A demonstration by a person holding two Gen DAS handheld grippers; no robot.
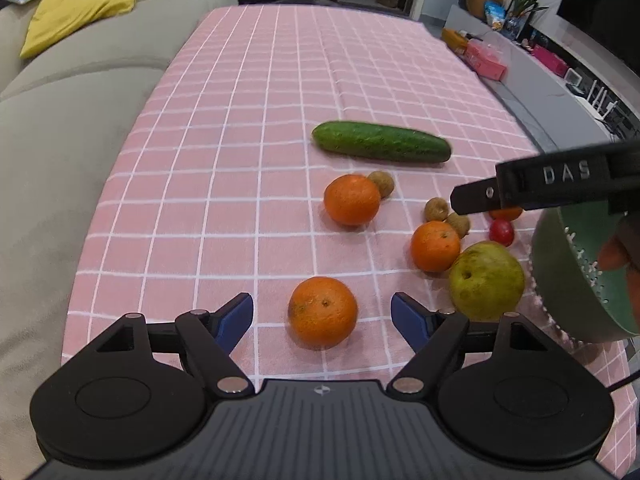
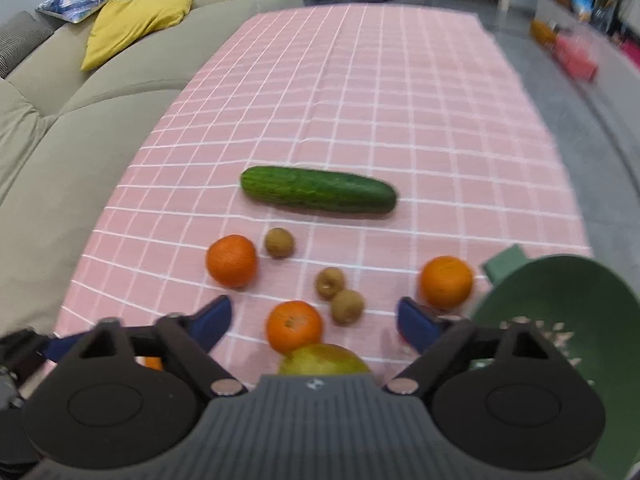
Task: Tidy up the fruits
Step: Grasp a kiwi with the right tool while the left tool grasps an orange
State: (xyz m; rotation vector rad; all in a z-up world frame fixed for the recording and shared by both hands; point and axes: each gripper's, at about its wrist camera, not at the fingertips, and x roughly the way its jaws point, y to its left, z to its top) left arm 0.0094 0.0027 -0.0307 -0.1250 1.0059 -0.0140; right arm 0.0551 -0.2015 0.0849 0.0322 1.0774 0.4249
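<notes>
On the pink-checked table (image 1: 240, 120), the left tool (image 1: 322, 310) hangs wide open and empty, an orange (image 1: 322, 312) lying on the cloth squarely between its blue tips, nearer this hand. Right of the orange sits a pear (image 1: 486, 280); the right tool (image 2: 314, 318), also open and empty, hovers beside the green colander (image 2: 560, 292).

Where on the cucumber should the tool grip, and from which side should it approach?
Grip the cucumber at its middle, coming from above with the fingers across its narrow width. It lies flat and lengthwise across the tablecloth, apart from the other fruit, so both long sides are free.
</notes>
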